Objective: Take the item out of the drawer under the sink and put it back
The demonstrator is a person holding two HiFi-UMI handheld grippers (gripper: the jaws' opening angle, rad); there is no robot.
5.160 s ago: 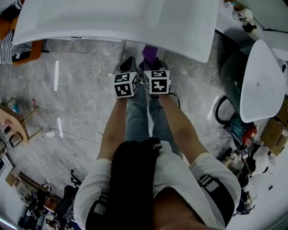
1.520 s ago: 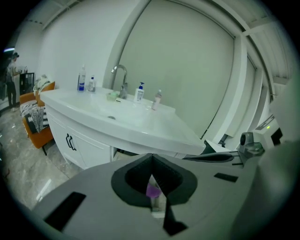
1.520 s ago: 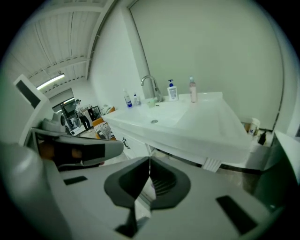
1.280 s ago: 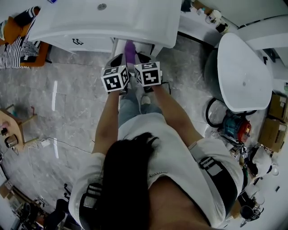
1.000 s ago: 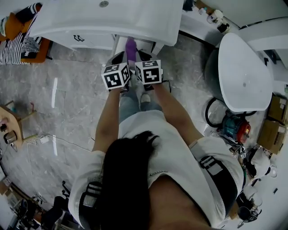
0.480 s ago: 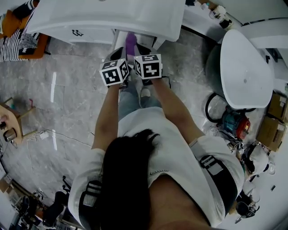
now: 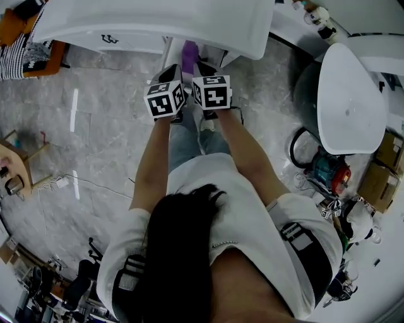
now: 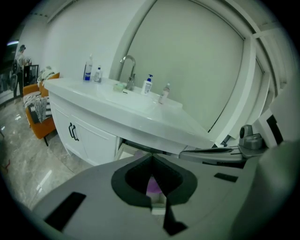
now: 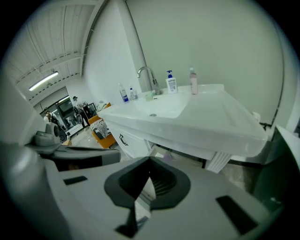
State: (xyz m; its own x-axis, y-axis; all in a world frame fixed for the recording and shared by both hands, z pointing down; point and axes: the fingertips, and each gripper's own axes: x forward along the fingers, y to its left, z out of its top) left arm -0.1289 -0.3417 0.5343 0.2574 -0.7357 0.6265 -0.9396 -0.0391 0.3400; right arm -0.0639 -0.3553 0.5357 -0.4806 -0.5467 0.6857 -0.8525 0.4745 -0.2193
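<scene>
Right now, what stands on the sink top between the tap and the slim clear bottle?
A white pump bottle with a blue label stands between the tap and the slim clear bottle. The right gripper view shows it plainly, and so does the left gripper view.

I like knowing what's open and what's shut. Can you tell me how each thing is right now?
Drawer, pulled open under the sink.
Purple item, apparently sitting in the drawer.
Left gripper, jaws shut, gripping nothing.
Right gripper, jaws shut, gripping nothing.
Cabinet door, closed.
</scene>
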